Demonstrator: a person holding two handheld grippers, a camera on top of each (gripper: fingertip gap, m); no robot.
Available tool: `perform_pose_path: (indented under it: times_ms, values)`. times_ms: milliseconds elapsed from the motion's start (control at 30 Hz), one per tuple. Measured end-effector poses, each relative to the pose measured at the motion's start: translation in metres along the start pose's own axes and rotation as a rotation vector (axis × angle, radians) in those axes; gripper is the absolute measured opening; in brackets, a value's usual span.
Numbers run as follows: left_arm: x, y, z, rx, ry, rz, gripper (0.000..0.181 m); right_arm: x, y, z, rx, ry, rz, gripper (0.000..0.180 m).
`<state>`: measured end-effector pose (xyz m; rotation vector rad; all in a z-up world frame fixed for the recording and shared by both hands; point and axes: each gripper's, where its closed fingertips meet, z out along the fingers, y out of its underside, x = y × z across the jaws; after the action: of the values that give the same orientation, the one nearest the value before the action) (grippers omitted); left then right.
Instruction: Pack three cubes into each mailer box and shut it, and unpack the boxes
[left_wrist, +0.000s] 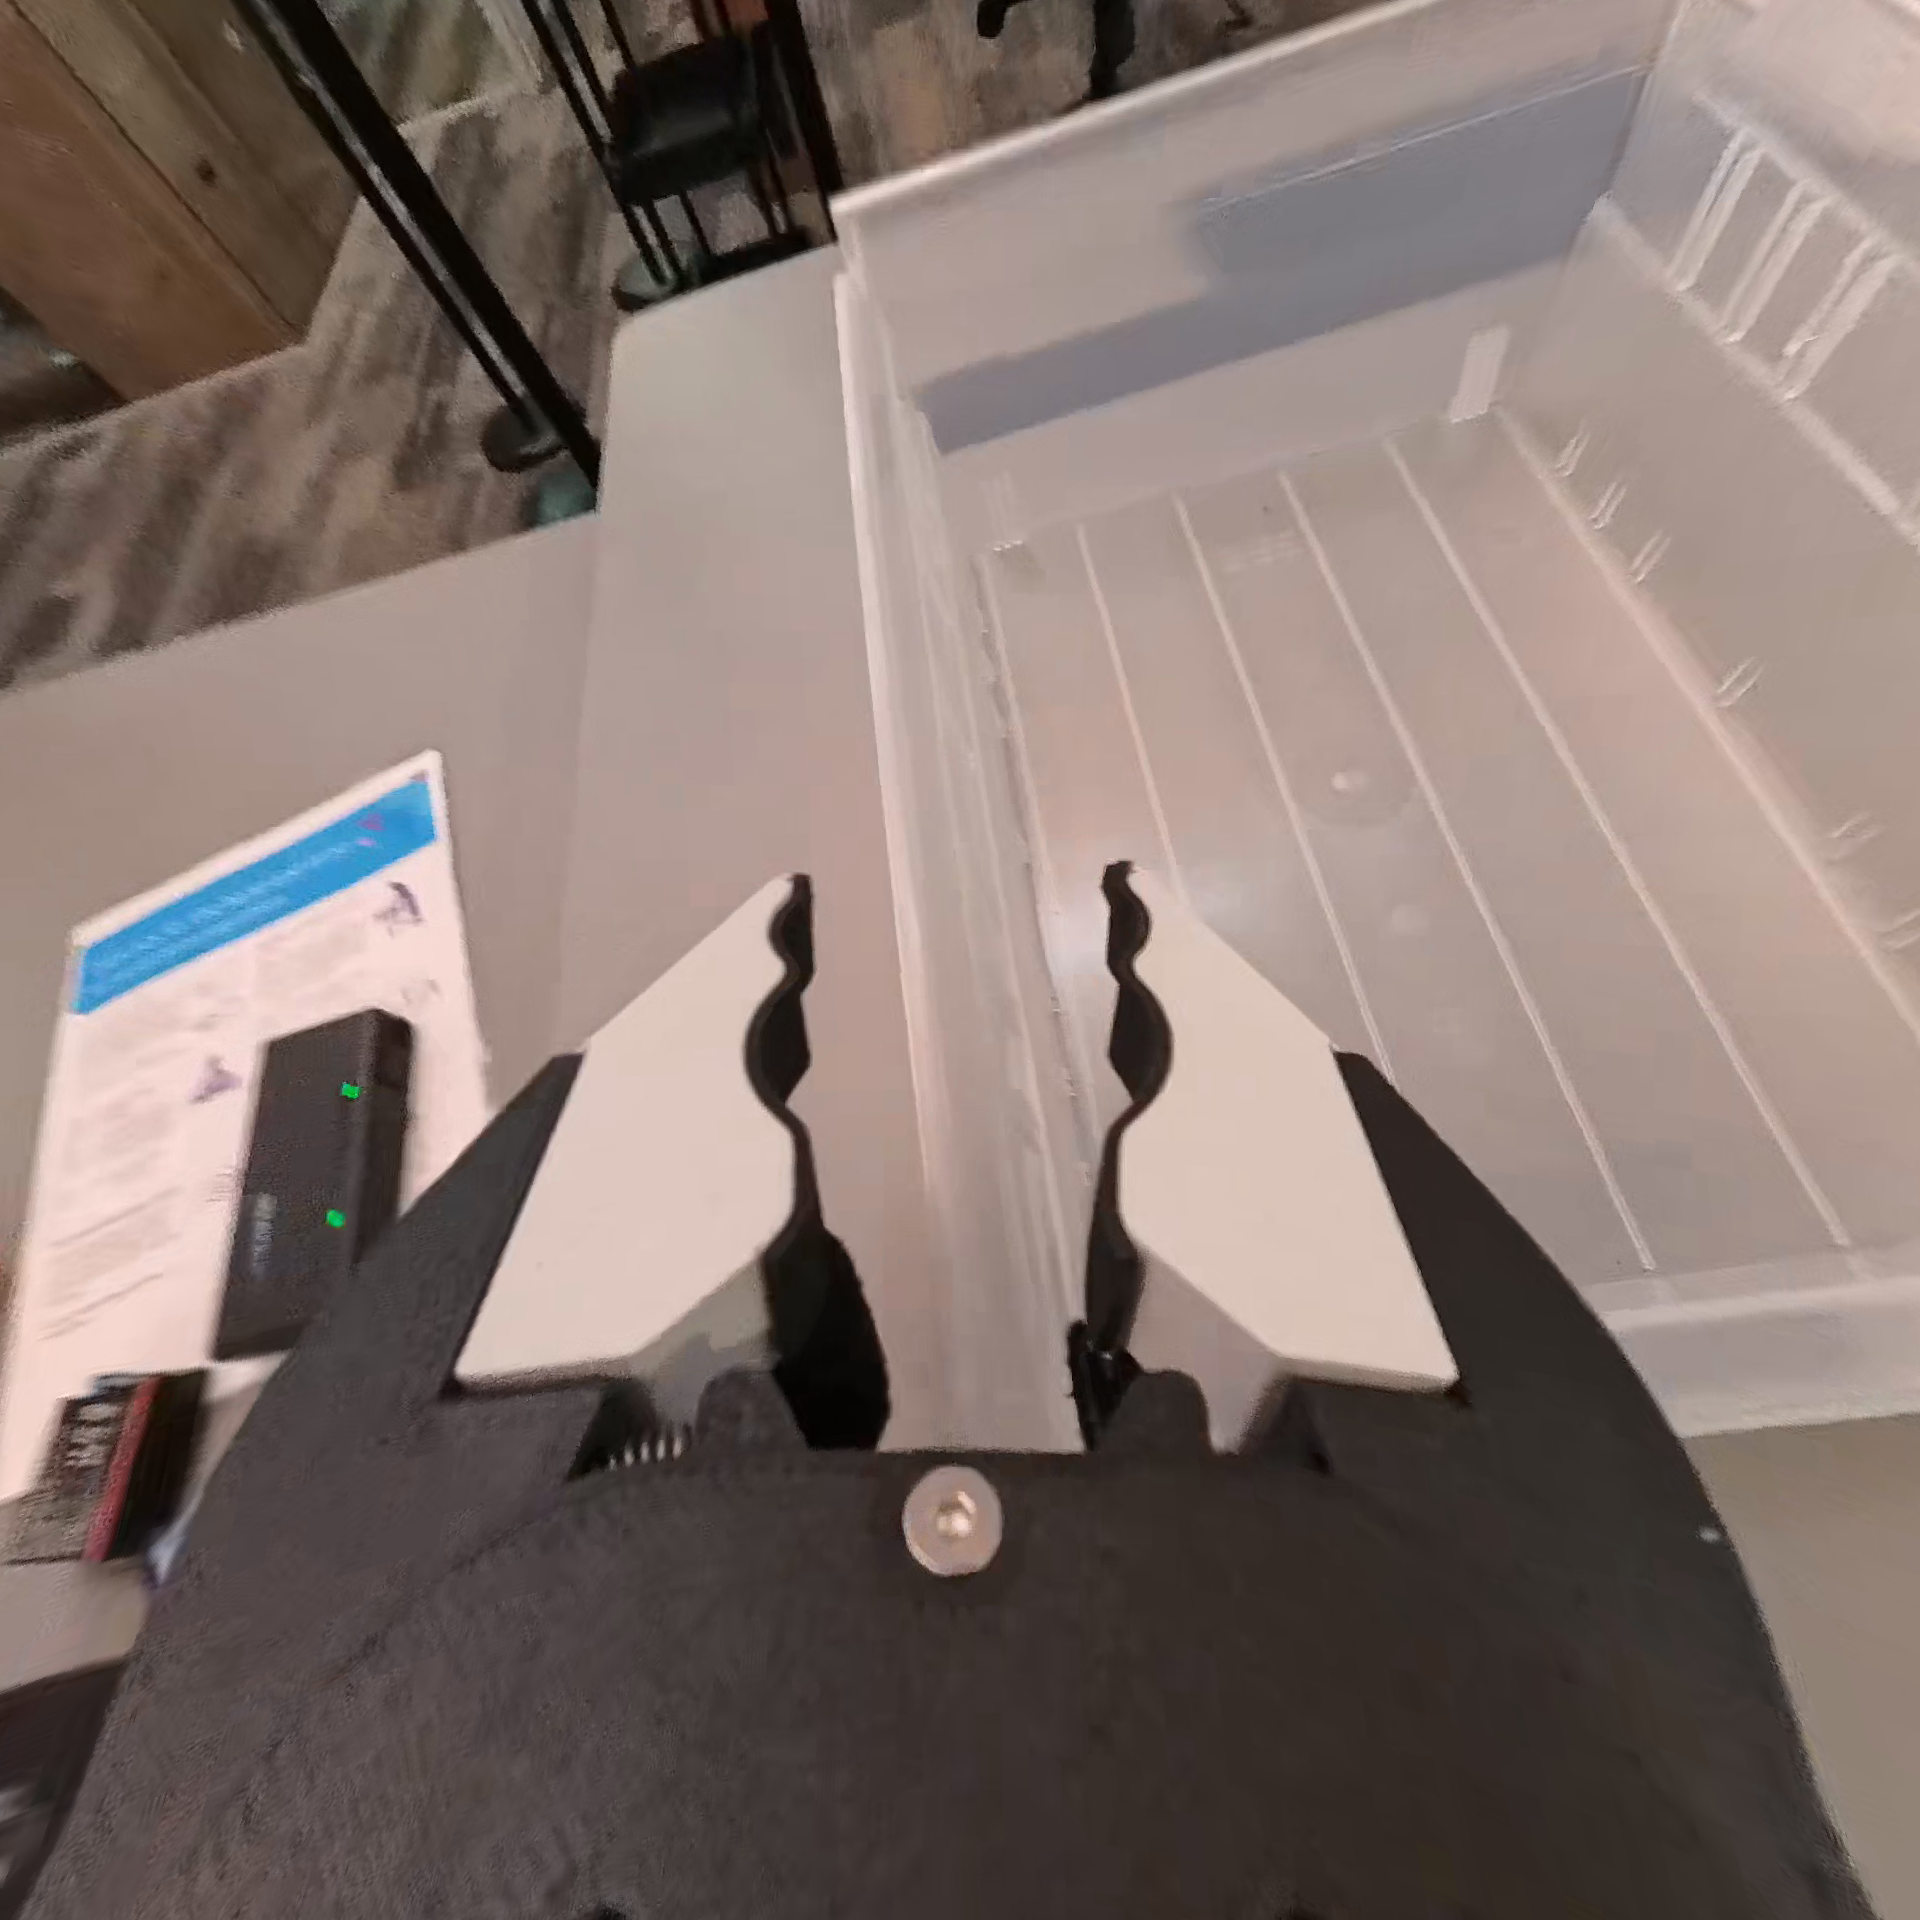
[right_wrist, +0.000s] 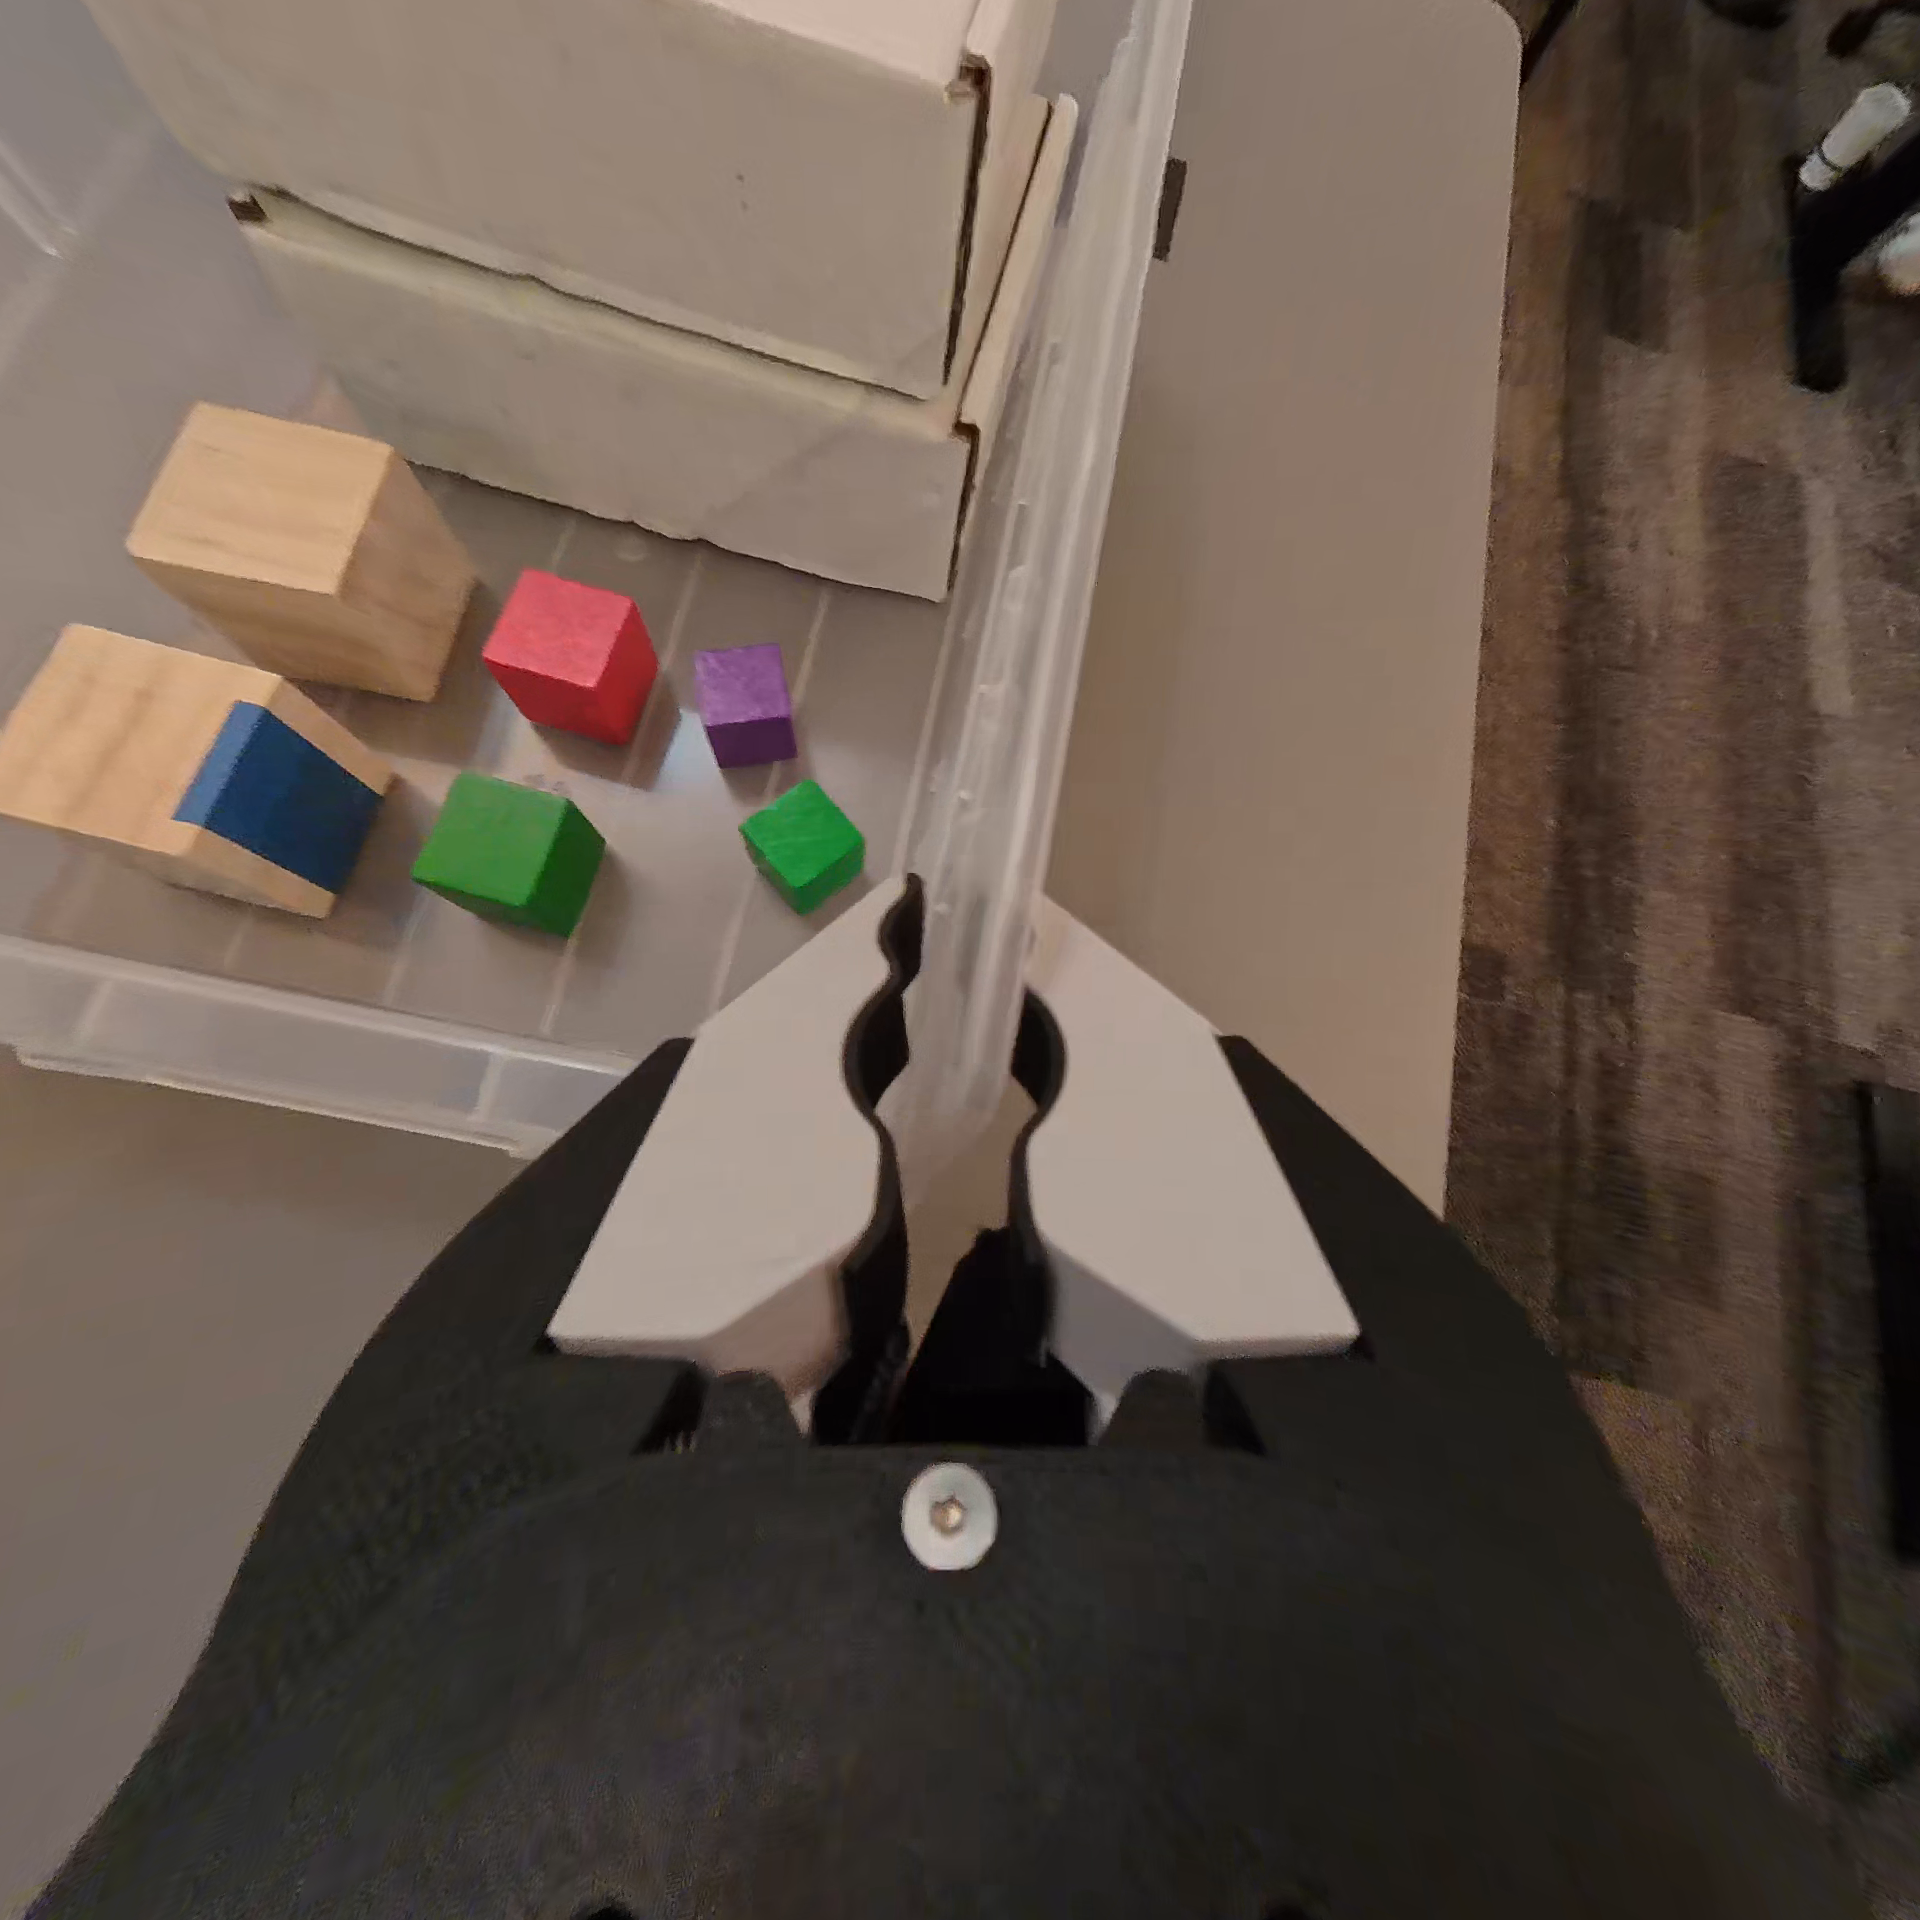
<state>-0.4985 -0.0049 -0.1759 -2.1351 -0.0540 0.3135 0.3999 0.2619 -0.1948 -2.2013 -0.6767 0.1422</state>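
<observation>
A clear plastic bin (right_wrist: 260, 1029) holds two shut white mailer boxes, one (right_wrist: 623, 156) stacked on the other (right_wrist: 644, 447). In front of them lie two large wooden cubes (right_wrist: 301, 551) (right_wrist: 104, 748), a blue cube (right_wrist: 275, 800) against the nearer one, a red cube (right_wrist: 571, 655), a purple cube (right_wrist: 743, 701), and two green cubes (right_wrist: 509, 852) (right_wrist: 802, 844). My right gripper (right_wrist: 977, 894) is shut on the bin's right wall rim (right_wrist: 1039, 520). My left gripper (left_wrist: 958, 883) is open and straddles the left wall rim (left_wrist: 914, 675). That end of the bin floor (left_wrist: 1351, 831) is bare.
On the table left of the bin lie a printed sheet (left_wrist: 260, 956), a black device with green lights (left_wrist: 312, 1174) and a small black and red item (left_wrist: 114, 1455). The table's right edge (right_wrist: 1475, 623) is close to the bin, with carpet beyond.
</observation>
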Motion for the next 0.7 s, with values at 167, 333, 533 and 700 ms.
perform_pose_path:
  times_ms: [167, 333, 533, 700]
  values:
    - [0.003, 0.008, 0.007, -0.002, 0.023, -0.025, 0.01, -0.001, -0.001, 0.001, 0.027, -0.001, 0.026, 0.004]
    - [0.006, 0.005, 0.009, 0.039, 0.098, -0.139, 0.004, -0.008, -0.002, 0.0, 0.032, 0.013, 0.03, 0.004]
    - [0.006, 0.0, 0.005, 0.084, 0.093, -0.138, 0.003, -0.031, -0.002, -0.004, 0.031, 0.013, 0.025, 0.003]
    - [0.005, -0.011, -0.005, 0.151, 0.1, -0.162, 0.003, -0.052, -0.002, -0.009, 0.043, 0.025, 0.057, 0.003]
